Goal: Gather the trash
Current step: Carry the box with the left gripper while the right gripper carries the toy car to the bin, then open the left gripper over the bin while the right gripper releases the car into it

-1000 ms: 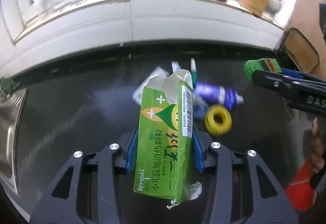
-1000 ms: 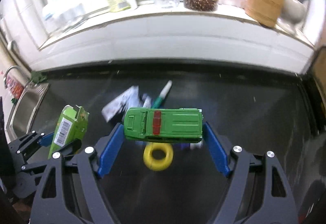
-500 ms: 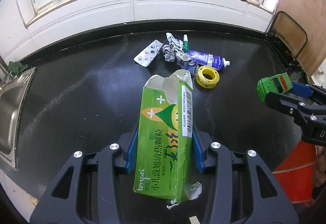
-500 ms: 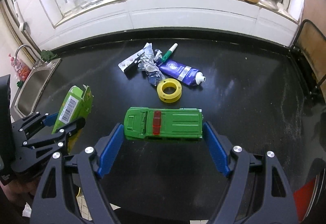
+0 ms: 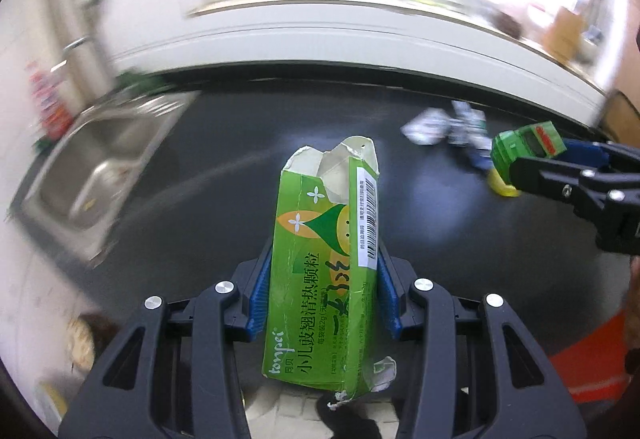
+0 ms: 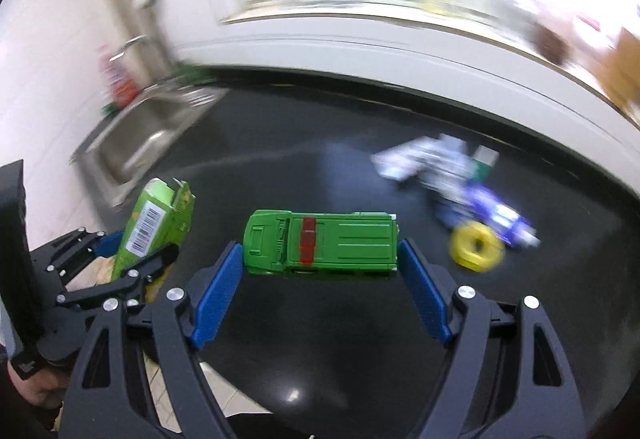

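Though torn open, green carton [image 5: 326, 263] between left fingers [image 5: 256, 299].

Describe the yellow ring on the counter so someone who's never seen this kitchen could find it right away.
Start at the black countertop that runs below the white tiled window ledge, with the steel sink at its left end. Toward the right end lies a small cluster of litter; the yellow plastic ring sits at its near edge, beside a blue and white squeeze tube. It is the only round, bright yellow piece there, with an open hole through its middle.
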Available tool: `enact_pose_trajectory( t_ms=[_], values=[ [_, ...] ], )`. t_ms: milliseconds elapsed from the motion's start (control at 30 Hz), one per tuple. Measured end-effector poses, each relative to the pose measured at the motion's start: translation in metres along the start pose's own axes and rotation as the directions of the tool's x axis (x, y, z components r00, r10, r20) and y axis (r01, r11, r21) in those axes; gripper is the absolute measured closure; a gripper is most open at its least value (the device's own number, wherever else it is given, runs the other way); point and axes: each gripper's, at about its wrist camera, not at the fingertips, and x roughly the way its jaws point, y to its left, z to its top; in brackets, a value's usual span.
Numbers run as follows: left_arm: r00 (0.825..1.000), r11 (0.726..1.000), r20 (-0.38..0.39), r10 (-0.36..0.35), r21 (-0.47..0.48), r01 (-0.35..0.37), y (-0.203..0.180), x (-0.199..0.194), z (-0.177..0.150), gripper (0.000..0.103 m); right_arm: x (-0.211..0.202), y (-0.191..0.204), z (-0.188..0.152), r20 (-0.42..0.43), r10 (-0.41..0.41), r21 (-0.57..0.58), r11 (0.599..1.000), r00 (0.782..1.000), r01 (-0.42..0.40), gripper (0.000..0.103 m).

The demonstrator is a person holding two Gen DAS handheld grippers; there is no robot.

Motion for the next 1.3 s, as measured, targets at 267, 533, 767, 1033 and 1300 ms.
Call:
enact_pose_trajectory(
  t_ms=[267,533,767,1033,1300],
  values=[
    [0.966,0.916,-0.095,0.24,-0.307,-0.258,0.136,-0.05,-0.098,0.059,0.058,0.177,0.004,-0.176,0.298,-0.284,0.897,0.938,-0.338,0.026],
    [0.927,0.779,-0.233,0.292,-0.504,-0.372,0.206,-0.08,-0.203,0.059,0.087,0.288,-0.041,-0.368,0.388,-0.373,0.771,0.845,-0.517,0.026],
    [0.941,0.761,-0.246,0.232,-0.556,-0.333,0.225,-0.068,-0.241,0.059,0.122,0.333,-0.072,-0.47,0.356,-0.358,0.76,0.808,-0.543,0.026],
    [0.948,0.755,-0.251,0.197,-0.578,-0.31,0.244,-0.047,-0.251,0.059,0.15,0.354,-0.077,-0.501,0.327,-0.357,0.765,0.801,-0.536,0.026],
    [0.948,0.743,-0.252,0.196,-0.593,-0.311,0.253,-0.043,-0.251,0.057,0.156,0.368,-0.07,-0.501,0.335,-0.366,0.754,0.798,-0.546,0.026]
  ],
)
